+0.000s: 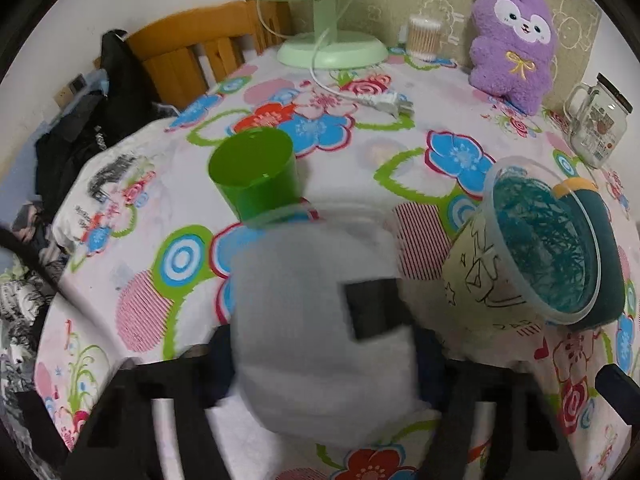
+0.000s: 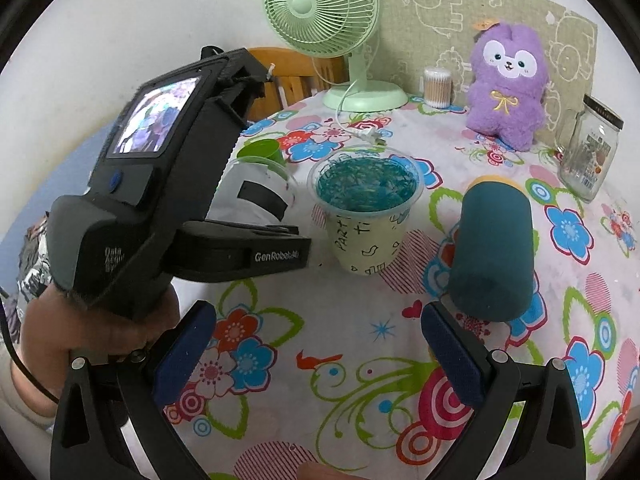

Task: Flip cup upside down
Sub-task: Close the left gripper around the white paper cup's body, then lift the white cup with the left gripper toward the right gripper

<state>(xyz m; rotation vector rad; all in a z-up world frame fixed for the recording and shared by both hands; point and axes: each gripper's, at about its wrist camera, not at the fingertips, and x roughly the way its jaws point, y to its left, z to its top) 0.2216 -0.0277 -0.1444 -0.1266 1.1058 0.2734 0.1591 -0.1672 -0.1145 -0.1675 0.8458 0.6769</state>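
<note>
My left gripper (image 1: pixel 324 344) is shut on a clear plastic cup with white and black filling (image 1: pixel 320 320), held tilted above the table; it fills the middle of the left wrist view. The same cup (image 2: pixel 260 192) shows in the right wrist view, gripped by the left gripper (image 2: pixel 256 236). My right gripper (image 2: pixel 316 356) is open and empty above the tablecloth. A green cup (image 1: pixel 256 176) stands upright behind the held cup. A clear cup with blue shreds (image 2: pixel 366 208) stands upright. A dark teal cup (image 2: pixel 494 248) stands upside down.
A green fan (image 2: pixel 352 40), a cotton swab jar (image 2: pixel 438 86), a purple plush toy (image 2: pixel 506 88) and a glass jar (image 2: pixel 588 152) stand along the back of the flowered table (image 2: pixel 360 360). A wooden chair (image 1: pixel 192 52) is at the far left edge.
</note>
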